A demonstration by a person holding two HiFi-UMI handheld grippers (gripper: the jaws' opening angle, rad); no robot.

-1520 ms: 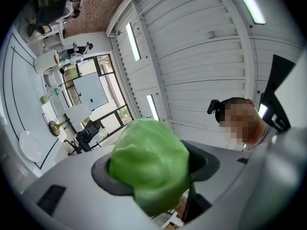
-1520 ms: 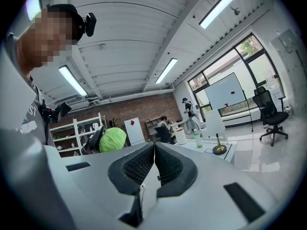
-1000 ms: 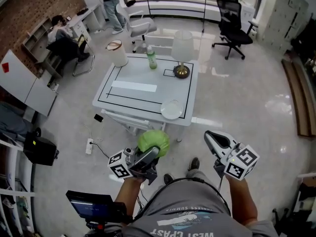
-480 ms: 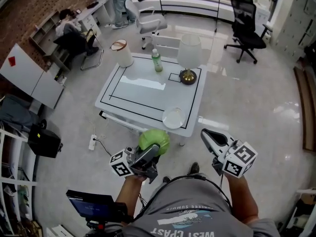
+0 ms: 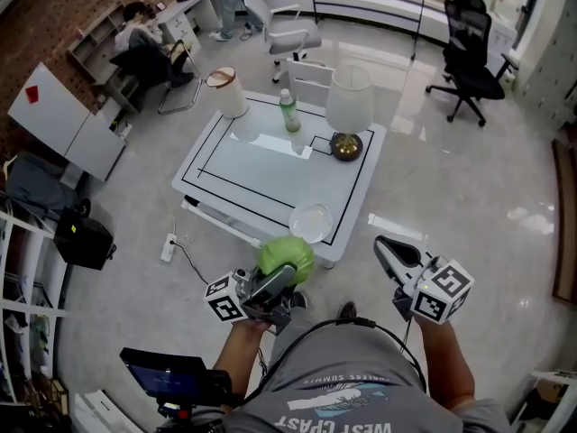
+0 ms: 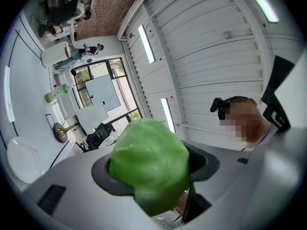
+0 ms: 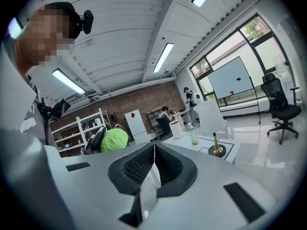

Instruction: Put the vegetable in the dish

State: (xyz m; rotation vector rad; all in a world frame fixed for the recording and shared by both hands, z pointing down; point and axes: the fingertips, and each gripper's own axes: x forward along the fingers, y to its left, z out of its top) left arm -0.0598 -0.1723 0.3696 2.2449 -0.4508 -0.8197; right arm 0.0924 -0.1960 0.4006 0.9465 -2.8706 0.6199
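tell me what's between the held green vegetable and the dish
Nothing: the head view shows only the table's bare edge between the green vegetable in the left gripper and the dish.

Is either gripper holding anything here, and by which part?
The left gripper clamps the green vegetable across its two opposite sides, between the jaws. The right gripper is shut and holds nothing.

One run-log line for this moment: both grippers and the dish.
left gripper: shut on cabbage | right gripper: shut, empty | dish: empty, near table corner | cabbage not yet in dish
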